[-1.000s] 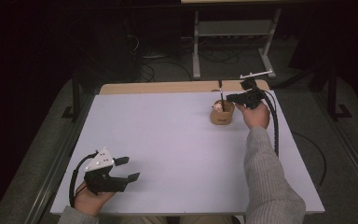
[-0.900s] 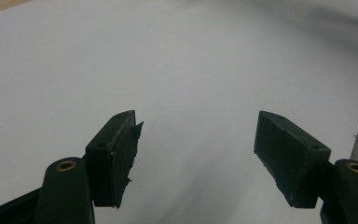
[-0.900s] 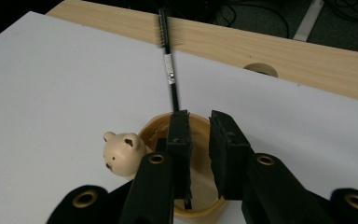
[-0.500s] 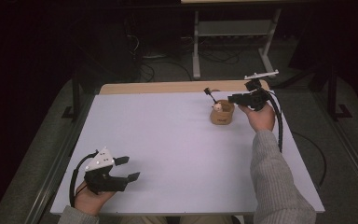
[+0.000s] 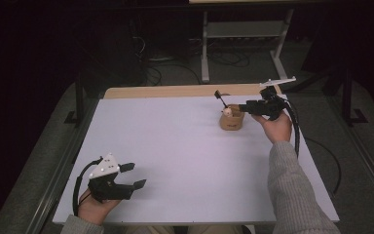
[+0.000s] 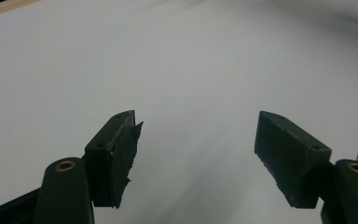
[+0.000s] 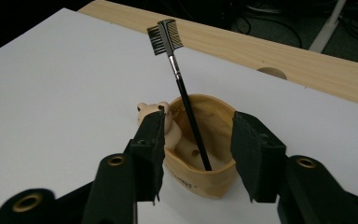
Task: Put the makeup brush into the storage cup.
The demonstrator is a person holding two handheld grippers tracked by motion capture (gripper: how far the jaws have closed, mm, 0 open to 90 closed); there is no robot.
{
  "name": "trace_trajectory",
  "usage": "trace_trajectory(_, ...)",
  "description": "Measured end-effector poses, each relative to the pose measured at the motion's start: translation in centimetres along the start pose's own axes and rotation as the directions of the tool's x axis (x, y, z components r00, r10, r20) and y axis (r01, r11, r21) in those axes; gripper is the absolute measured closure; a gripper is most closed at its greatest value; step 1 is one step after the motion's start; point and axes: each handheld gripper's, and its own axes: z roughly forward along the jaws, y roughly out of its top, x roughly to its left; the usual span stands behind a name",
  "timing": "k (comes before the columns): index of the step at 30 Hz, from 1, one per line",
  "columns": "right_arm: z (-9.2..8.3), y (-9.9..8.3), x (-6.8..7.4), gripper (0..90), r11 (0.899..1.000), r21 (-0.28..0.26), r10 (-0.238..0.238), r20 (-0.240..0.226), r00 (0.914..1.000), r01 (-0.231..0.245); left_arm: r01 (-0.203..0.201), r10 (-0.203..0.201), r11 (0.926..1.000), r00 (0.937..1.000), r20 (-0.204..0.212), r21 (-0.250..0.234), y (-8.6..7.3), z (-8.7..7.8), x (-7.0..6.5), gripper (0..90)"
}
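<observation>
From the high view, the right gripper [image 5: 246, 107] hovers just beside a small tan cup-shaped holder [image 5: 232, 120] near the far edge of the white table [image 5: 175, 146], a thin black-handled brow comb-brush [image 5: 220, 98] standing tilted inside it; the left gripper [image 5: 134, 176] rests low at the near left corner, well apart. In the left gripper view, its jaws stand spread over bare tabletop with nothing between them. In the right gripper view, the jaws have just been opening and are released, flanking the holder [image 7: 200, 154] without touching the brush [image 7: 186, 109], which leans against the holder's rim.
</observation>
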Motion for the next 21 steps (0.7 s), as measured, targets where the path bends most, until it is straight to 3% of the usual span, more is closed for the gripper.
trace_trajectory(8, -0.6, -0.2, 0.4, 47.3, 1.0, 0.001, -0.012, -0.029, 0.9995, 0.012, 0.0, 0.0, 1.0, 1.0, -0.003, 0.0, 0.0, -0.1, 0.0, 29.2)
trace_trajectory(21, -1.2, -0.8, 1.0, 42.4, 0.999, -0.01, -0.036, -0.035, 0.9987, 0.035, 0.008, -0.008, 1.0, 0.9999, -0.011, 0.0, 0.0, -0.1, 0.1, 28.0)
